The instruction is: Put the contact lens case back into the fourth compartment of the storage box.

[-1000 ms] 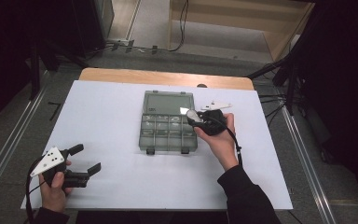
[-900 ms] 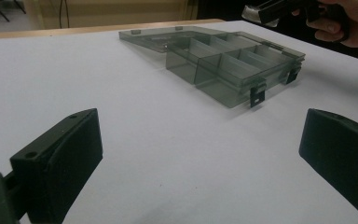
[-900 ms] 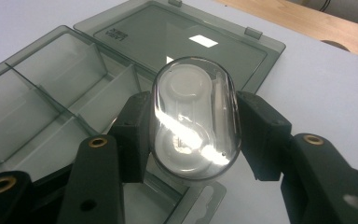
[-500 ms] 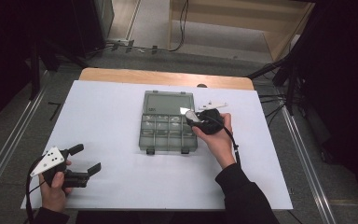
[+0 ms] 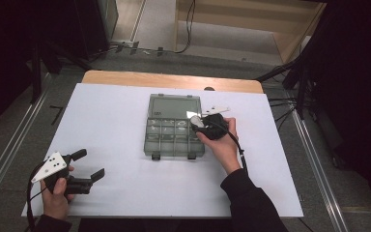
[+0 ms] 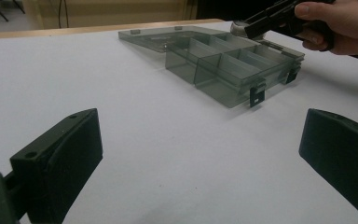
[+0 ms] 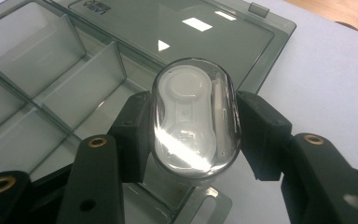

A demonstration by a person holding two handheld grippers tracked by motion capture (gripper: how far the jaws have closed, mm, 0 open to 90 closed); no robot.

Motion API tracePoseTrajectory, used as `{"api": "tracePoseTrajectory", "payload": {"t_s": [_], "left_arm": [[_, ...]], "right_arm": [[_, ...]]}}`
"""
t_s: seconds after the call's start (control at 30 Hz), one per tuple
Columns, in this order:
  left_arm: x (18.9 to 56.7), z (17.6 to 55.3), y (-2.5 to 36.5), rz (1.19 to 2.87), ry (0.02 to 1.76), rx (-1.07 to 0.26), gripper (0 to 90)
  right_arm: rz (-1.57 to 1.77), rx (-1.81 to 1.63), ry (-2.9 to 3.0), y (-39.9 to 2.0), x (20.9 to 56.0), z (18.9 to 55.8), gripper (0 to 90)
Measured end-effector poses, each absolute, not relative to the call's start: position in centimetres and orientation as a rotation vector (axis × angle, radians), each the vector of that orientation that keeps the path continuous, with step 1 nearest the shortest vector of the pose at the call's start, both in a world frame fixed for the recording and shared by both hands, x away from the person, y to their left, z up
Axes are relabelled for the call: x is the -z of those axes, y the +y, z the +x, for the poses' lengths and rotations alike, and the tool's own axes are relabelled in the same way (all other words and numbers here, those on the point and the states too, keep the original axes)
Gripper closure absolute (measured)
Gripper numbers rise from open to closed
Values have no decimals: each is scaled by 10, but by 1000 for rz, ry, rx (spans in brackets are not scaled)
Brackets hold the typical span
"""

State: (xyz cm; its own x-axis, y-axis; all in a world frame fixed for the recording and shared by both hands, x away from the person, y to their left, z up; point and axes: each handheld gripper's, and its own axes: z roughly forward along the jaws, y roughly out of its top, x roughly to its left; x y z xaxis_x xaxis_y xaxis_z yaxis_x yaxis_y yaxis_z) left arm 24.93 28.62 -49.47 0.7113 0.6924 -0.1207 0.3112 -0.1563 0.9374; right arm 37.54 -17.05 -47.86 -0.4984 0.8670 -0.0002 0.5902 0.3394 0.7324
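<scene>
Clear plastic, oval, with a white two-well insert inside: a small case (image 7: 195,122) clenched between the pads of the right tongs (image 7: 193,128), held just above the right side of the smoke-grey organizer box (image 5: 174,137). Lay open near the middle of the counter (image 5: 116,121), that box, lid (image 7: 186,42) folded back toward the far edge, compartments seemingly bare. Rested released and wide apart near the front left corner, the left tongs (image 5: 84,166), gripping nothing. Likely trouble: slick curved shell squirting out sideways under squeeze; catching on a thin divider (image 7: 70,32) on the way down; nudging the light box. Plenty of bare sheet left, right and front for moving.
</scene>
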Motion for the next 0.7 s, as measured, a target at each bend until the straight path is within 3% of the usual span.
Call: {"api": "tracePoseTrajectory", "payload": {"t_s": [0.5, 0.7], "left_arm": [[495, 249, 286, 1752, 800, -407, 0], [495, 249, 286, 1756, 796, -408, 0]], "right_arm": [[1376, -1093, 2204, -181, 475, 374, 395], [1429, -1146, 2197, -188, 471, 373, 417]]}}
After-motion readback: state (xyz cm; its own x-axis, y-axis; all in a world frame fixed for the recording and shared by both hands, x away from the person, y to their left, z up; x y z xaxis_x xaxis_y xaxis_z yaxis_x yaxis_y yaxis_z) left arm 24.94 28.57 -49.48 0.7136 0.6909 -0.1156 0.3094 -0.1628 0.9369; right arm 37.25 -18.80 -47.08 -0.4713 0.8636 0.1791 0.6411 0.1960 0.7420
